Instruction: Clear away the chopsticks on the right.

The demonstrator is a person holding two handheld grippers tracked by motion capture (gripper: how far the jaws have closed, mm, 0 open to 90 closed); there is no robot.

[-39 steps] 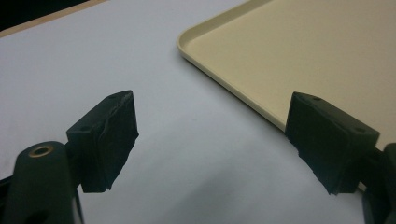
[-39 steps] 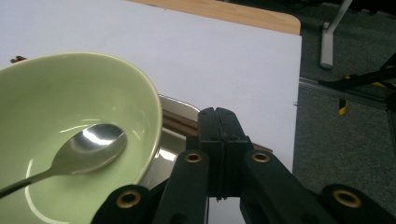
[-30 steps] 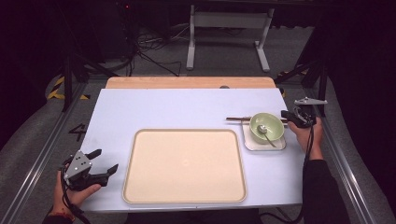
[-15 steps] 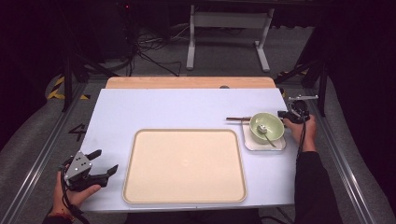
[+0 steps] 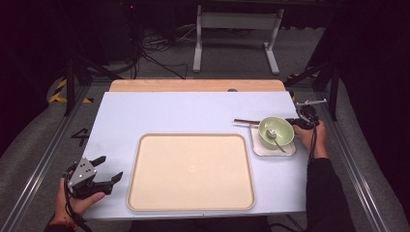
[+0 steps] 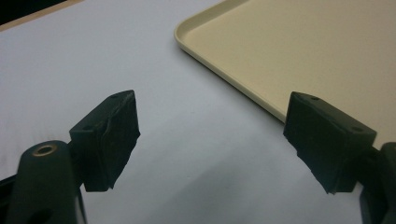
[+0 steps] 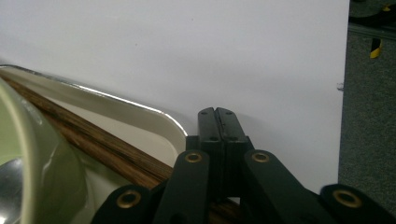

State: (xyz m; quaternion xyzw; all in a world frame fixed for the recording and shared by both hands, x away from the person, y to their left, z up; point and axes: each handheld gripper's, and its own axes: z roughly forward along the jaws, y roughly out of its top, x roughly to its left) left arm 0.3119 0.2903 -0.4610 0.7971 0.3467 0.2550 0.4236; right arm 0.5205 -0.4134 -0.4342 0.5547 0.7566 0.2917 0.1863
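Observation:
A pale green bowl (image 5: 276, 131) with a metal spoon (image 5: 273, 137) in it stands on a small white plate (image 5: 290, 150) at the right of the white table. Brown chopsticks (image 5: 246, 121) lie across the plate's far edge. My right gripper (image 5: 300, 119) is shut just right of the bowl, with nothing between its pads. In the right gripper view the shut jaws (image 7: 215, 114) rest above the chopsticks (image 7: 93, 140), beside the bowl (image 7: 42, 163) and the plate rim (image 7: 140, 111). My left gripper (image 5: 107, 173) stands open at the near left and holds nothing.
A large beige tray (image 5: 191, 171) lies in the middle near the front edge; its corner (image 6: 303, 46) shows ahead of the open left gripper (image 6: 210, 135). A wooden strip (image 5: 193, 85) runs along the table's far edge. Metal rails flank both sides.
My right hand has drifted a little left and down, closer to the bowl. The left hand has stayed where it was.

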